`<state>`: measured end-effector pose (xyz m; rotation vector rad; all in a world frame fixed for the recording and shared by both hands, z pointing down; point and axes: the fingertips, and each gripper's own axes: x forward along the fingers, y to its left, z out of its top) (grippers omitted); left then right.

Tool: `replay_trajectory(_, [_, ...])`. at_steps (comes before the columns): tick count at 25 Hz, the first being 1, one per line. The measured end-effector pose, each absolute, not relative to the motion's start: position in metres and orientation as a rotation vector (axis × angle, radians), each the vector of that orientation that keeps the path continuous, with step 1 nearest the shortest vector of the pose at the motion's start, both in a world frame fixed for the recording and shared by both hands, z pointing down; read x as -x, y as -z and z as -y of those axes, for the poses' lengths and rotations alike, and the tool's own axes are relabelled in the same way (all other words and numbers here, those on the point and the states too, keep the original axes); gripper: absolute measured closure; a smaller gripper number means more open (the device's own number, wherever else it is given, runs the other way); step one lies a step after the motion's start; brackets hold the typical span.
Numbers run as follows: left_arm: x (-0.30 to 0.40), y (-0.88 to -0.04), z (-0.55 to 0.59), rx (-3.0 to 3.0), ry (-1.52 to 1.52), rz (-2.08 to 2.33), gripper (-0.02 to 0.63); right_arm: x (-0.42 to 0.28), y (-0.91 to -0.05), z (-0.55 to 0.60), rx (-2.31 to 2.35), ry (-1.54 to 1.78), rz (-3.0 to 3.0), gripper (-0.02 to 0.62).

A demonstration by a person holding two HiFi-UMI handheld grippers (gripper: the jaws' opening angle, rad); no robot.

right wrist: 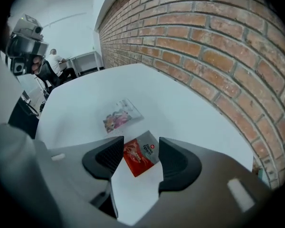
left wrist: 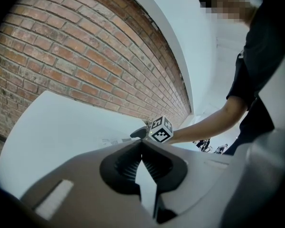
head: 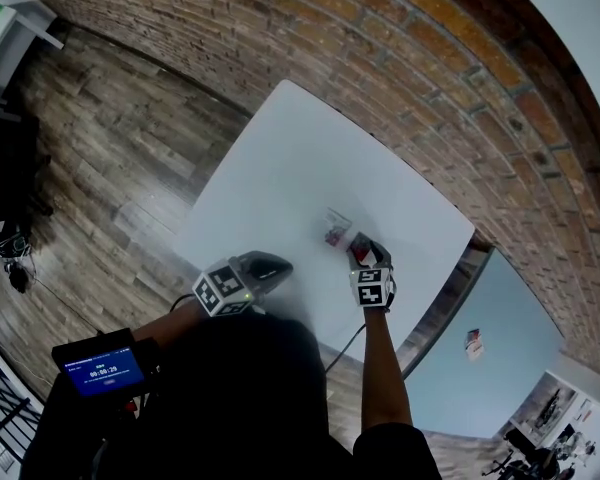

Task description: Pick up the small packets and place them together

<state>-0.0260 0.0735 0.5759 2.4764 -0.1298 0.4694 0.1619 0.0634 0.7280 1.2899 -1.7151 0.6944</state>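
Two small packets lie on the white table (head: 280,158). One is clear with pink print (right wrist: 119,115) (head: 335,226). Just beside it, nearer to me, lies the red and silver packet (right wrist: 141,154) (head: 359,252). My right gripper (right wrist: 140,144) (head: 366,258) points steeply down over the red packet, jaws open, with the packet flat on the table between the pads. Out to the left, my left gripper (left wrist: 142,144) (head: 276,265) hovers above the table's near edge, shut with nothing in it. In the left gripper view the right gripper (left wrist: 140,133) and its marker cube show ahead.
A brick wall (head: 430,78) runs along the table's far side. Wooden floor (head: 110,158) lies to the left. In the right gripper view desks and a seated person (right wrist: 54,61) are far off at the back left. A small screen (head: 102,370) sits by my left arm.
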Motion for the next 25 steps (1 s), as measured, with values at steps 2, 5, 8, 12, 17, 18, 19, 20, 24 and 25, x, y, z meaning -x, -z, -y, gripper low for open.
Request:
replay_trajectory(2, [0.026,-0.577,-0.075,-2.474,-0.475,0.13,0.604,-0.164,-0.736,-0.067,-1.267,-0.722,1.703,0.36])
replay_trajectory(5, [0.027,-0.578,-0.075,-2.471,-0.478,0.142,0.604,-0.163,-0.751,-0.069,-1.229,-0.744,1.685,0.36])
replay_trajectory(8, [0.026,-0.577,-0.071,-2.478,-0.48,0.14,0.604,-0.156,-0.756,-0.062,-1.218,-0.74,1.694,0.362])
replay_trajectory(12, [0.019,-0.57,-0.079,-2.473,-0.47,0.133,0.604,-0.147,-0.748,-0.064,-1.209,-0.714,1.709,0.364])
replay_trajectory(17, [0.018,-0.569,-0.084,-2.478,-0.47,0.13,0.604,-0.145,-0.743,-0.064,-1.213,-0.692,1.732,0.364])
replay_trajectory(18, [0.017,-0.568,-0.084,-2.479,-0.465,0.131,0.604,-0.146,-0.74,-0.064,-1.215,-0.68,1.733,0.362])
replay_trajectory(19, [0.017,-0.567,-0.083,-2.48,-0.456,0.135,0.604,-0.148,-0.736,-0.066,-1.222,-0.668,1.732,0.36])
replay_trajectory(20, [0.017,-0.565,-0.081,-2.48,-0.446,0.138,0.604,-0.151,-0.73,-0.068,-1.235,-0.655,1.729,0.359])
replay_trajectory(24, [0.018,-0.56,-0.077,-2.478,-0.426,0.136,0.604,-0.156,-0.707,-0.08,-1.316,-0.655,1.734,0.357])
replay_trajectory(25, [0.019,-0.559,-0.077,-2.481,-0.423,0.133,0.604,-0.154,-0.699,-0.083,-1.346,-0.667,1.748,0.357])
